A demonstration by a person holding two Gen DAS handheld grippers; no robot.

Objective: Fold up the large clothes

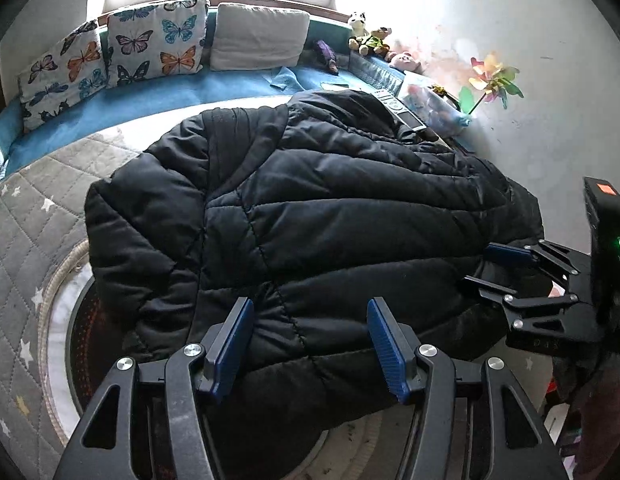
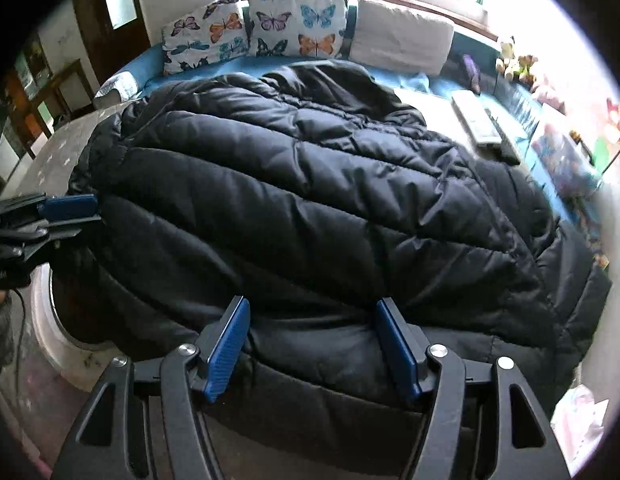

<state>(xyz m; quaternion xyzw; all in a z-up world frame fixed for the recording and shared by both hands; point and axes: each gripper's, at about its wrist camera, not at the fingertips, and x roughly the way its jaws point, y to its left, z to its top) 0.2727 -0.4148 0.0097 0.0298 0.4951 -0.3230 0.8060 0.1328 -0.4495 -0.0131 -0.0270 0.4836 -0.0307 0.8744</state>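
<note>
Just ahead of the left hand-held gripper (image 1: 310,344) and right hand-held gripper (image 2: 314,344), both released, lies the black puffer jacket (image 1: 310,208): bulky, soft, probably slippery; pinch the near hem.

Black quilted puffer jacket (image 1: 310,208) of shiny padded fabric, stitched into broad horizontal channels crossed by slanting seams. Lay spread flat, closed side up, in one puffy mound, creased and rumpled along the far part. Rested mostly on a round surface, with the near hem draped over its edge. One sleeve folded in across the body on the left in the left wrist view, lying as a thick band with a vertical seam. Filled most of the right wrist view (image 2: 310,200), far edge bunched into soft ridges, right side sloping down and away.
</note>
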